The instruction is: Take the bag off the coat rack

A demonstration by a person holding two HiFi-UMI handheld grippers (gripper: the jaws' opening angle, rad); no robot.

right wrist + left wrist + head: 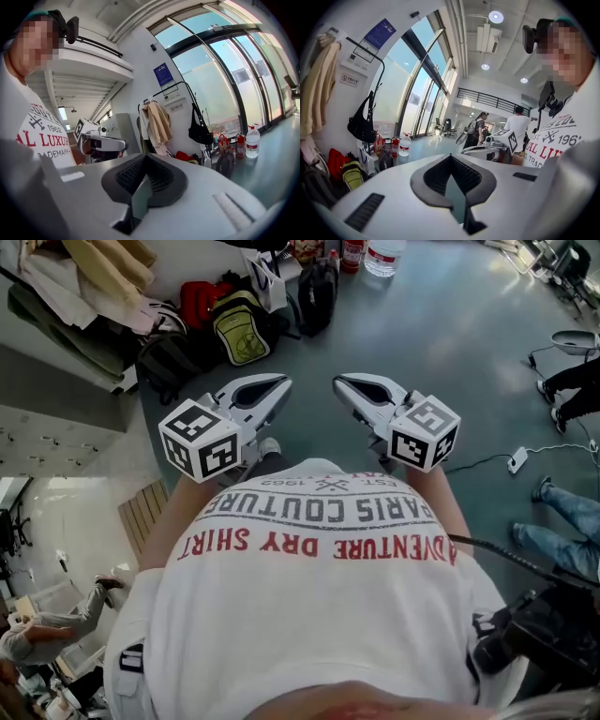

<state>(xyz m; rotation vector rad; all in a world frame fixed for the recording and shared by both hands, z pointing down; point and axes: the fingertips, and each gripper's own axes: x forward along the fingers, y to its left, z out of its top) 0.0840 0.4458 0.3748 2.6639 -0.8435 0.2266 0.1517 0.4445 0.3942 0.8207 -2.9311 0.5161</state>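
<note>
Black bag (362, 123) hangs on the coat rack (365, 51) by the wall, well apart from both grippers; the head view cuts it off. Left gripper (279, 382) and right gripper (340, 382): jaws together, empty. Backpacks (234, 326) on grey floor (450, 343), tall windows (417, 89).

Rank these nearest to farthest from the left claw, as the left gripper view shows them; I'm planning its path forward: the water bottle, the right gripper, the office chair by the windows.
1. Right gripper: close alongside, on the right.
2. Water bottle: on the floor ahead, on the left.
3. Office chair: far off, by the windows.
</note>
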